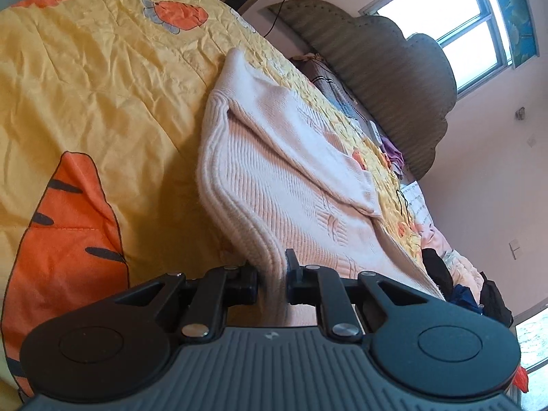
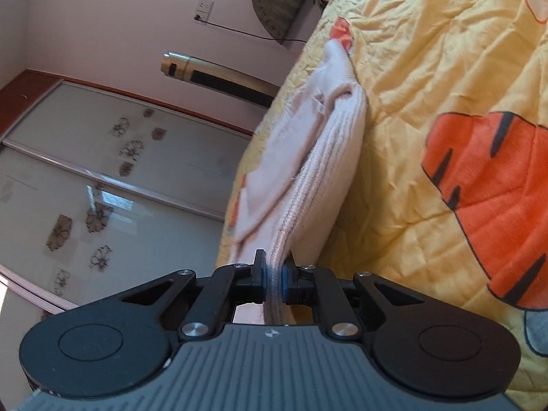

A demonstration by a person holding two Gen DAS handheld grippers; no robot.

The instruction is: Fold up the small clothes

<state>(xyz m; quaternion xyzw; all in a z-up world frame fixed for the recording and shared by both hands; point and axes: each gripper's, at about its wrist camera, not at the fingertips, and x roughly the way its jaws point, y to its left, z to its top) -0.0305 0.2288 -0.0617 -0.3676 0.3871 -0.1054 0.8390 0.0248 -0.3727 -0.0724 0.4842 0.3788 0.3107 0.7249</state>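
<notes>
Two grippers each clamp the ribbed hem of one pale pink knitted sweater: the left gripper and the right gripper. The sweater lies on one yellow quilt with orange prints; beyond stands one padded headboard.

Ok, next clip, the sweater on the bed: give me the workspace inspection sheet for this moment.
Surface: yellow quilt with orange tiger print, creased.
Job's things: pale pink knit sweater, partly folded, ribbed hem lifted off the quilt.
Clutter: heap of clothes at the far side; small white object near the headboard.
Grippers: left gripper and right gripper both shut on the hem.
Cables: black cable from wall socket; another on the quilt.
Surroundings: padded headboard, window, sliding wardrobe doors, tower fan.
</notes>
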